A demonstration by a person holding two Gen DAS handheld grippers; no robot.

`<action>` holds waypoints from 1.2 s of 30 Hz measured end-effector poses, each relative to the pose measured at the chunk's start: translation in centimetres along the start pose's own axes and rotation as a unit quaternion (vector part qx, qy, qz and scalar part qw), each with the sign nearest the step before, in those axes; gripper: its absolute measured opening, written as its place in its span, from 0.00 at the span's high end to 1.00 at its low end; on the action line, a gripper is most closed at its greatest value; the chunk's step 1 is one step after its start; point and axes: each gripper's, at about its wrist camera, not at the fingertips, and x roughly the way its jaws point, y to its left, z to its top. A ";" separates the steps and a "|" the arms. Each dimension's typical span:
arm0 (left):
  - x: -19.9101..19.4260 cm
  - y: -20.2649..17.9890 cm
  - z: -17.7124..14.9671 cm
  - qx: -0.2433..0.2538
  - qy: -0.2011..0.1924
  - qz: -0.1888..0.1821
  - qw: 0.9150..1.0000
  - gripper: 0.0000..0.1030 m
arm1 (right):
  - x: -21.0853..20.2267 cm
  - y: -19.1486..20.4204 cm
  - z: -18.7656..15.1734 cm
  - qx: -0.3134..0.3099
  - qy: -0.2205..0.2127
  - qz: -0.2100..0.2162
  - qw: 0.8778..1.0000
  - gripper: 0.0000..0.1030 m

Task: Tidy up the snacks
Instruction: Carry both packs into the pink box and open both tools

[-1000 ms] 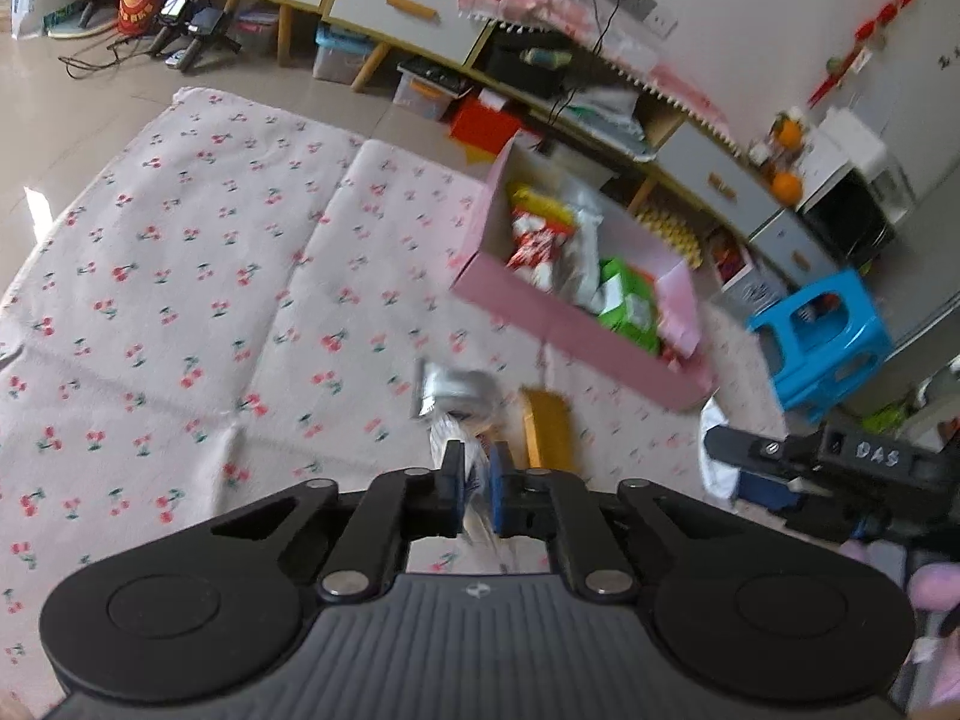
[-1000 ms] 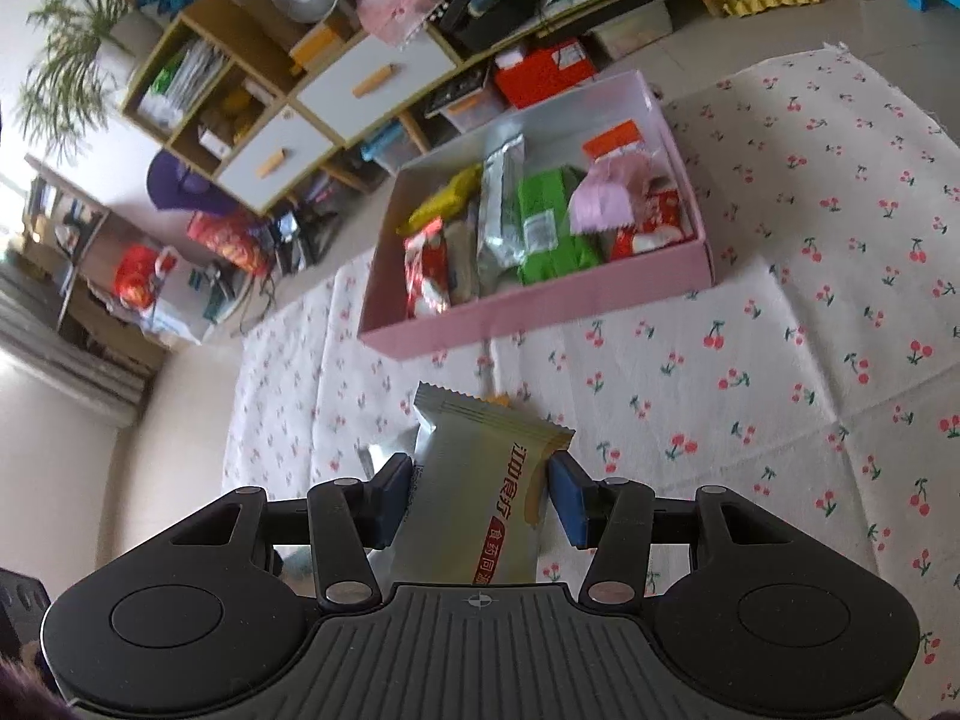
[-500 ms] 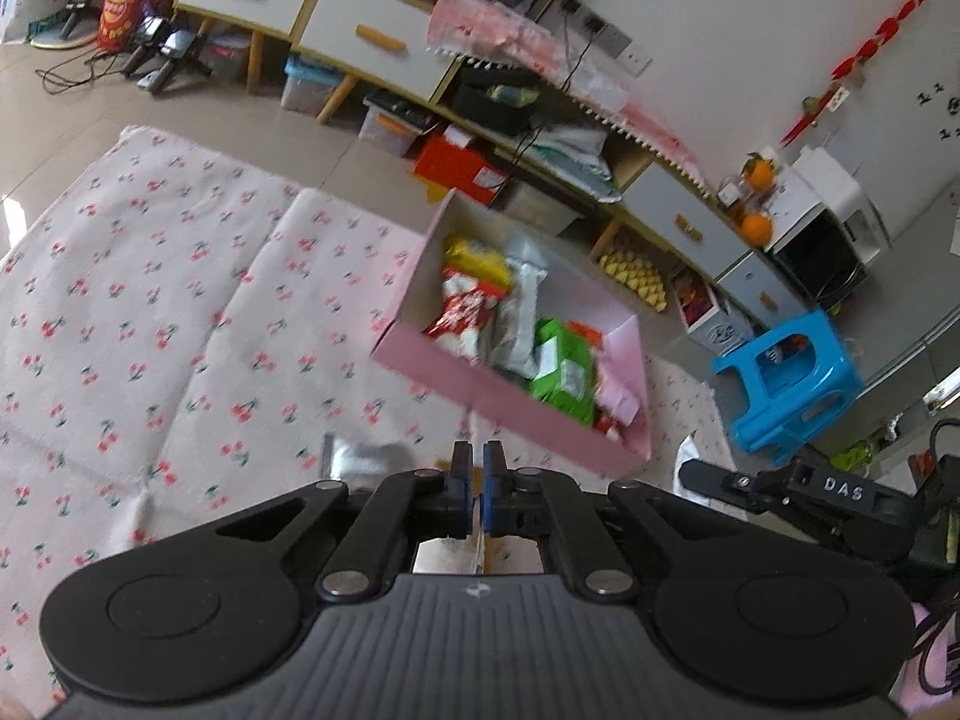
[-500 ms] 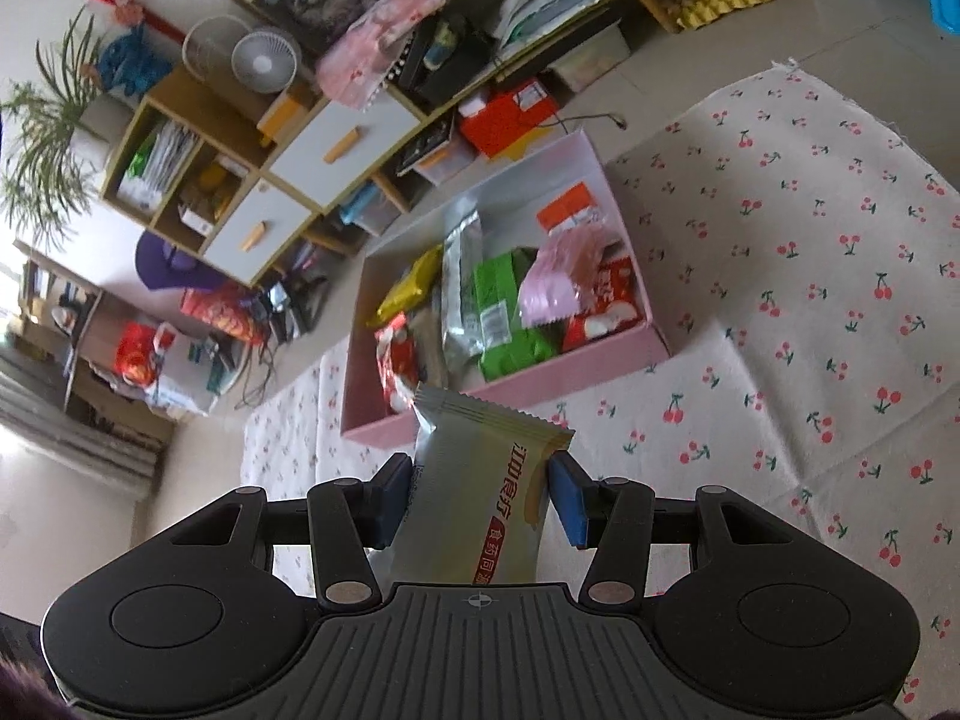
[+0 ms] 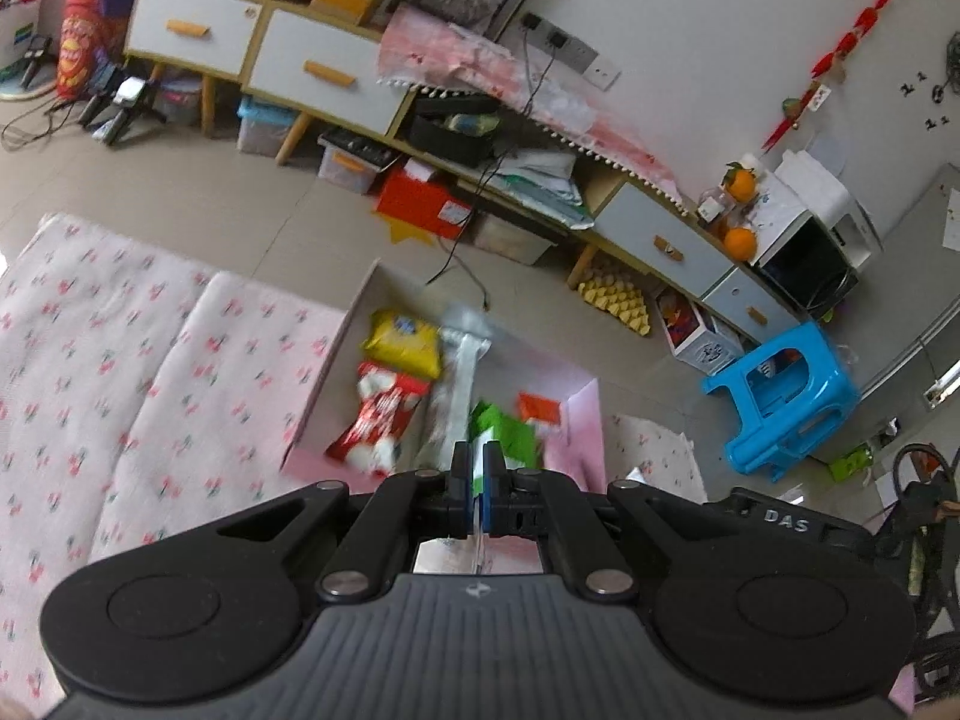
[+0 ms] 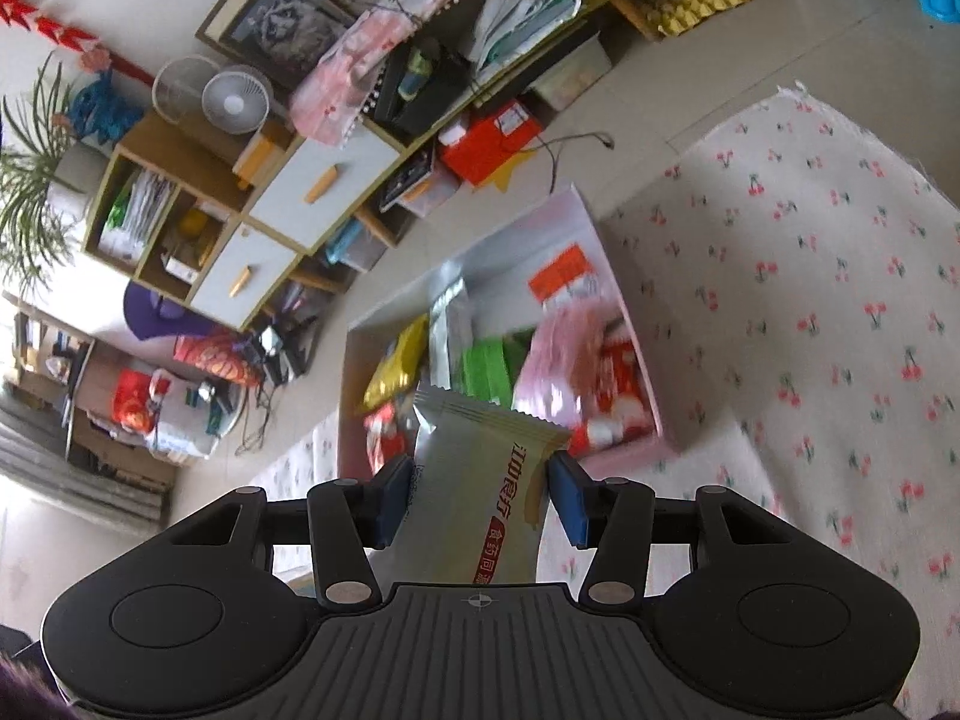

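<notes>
A pink snack box (image 5: 579,420) (image 6: 636,324) lies on the cherry-print cloth, holding yellow (image 5: 402,342), red (image 5: 381,414), silver (image 5: 465,360) and green (image 5: 507,438) packets. My left gripper (image 5: 477,498) is shut on the thin edge of a silver foil packet (image 5: 450,558), held above the box's near side. My right gripper (image 6: 480,501) is shut on a beige snack packet (image 6: 486,480) with red print, held above the box's near edge.
The cherry-print cloth (image 5: 120,372) (image 6: 810,300) covers the floor. Low cabinets (image 5: 270,54) with clutter line the wall behind the box. A red carton (image 5: 420,204) and a blue stool (image 5: 786,396) stand nearby. The right gripper's body (image 5: 792,522) shows at right.
Both grippers have risen and moved forward towards the pink box with their packets. The left gripper lifted the silver packet off the cloth.
</notes>
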 end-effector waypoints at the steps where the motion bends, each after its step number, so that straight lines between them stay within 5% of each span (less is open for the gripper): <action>1: 0.4 -0.3 0.2 0.003 -0.001 0.000 1.000 0.98 | 0.4 -0.2 0.5 0.001 -0.002 0.000 1.000 0.52; 9: 5.3 -0.8 1.2 0.011 0.030 -0.017 0.999 0.98 | 3.8 -1.2 2.7 -0.011 -0.022 -0.007 1.000 0.52; 20: 8.8 -1.1 3.2 0.076 0.019 0.053 0.996 0.98 | 7.1 -2.4 5.0 -0.017 -0.045 -0.006 0.999 0.52; 28: 10.9 -1.5 3.6 0.098 0.005 0.062 0.993 0.97 | 9.9 -0.8 6.4 -0.032 -0.048 0.004 0.998 0.52; 31: 11.0 -1.4 3.5 0.102 0.003 0.054 0.993 0.93 | 10.7 0.3 6.8 -0.048 -0.052 0.008 0.997 0.51; 33: 11.0 -1.2 3.5 0.099 0.004 0.051 0.994 0.81 | 10.8 0.6 6.9 -0.049 -0.059 0.012 0.997 0.51; 36: 10.7 -0.8 3.6 0.110 -0.002 0.058 0.992 0.75 | 10.6 0.6 7.1 -0.043 -0.062 0.016 0.997 0.43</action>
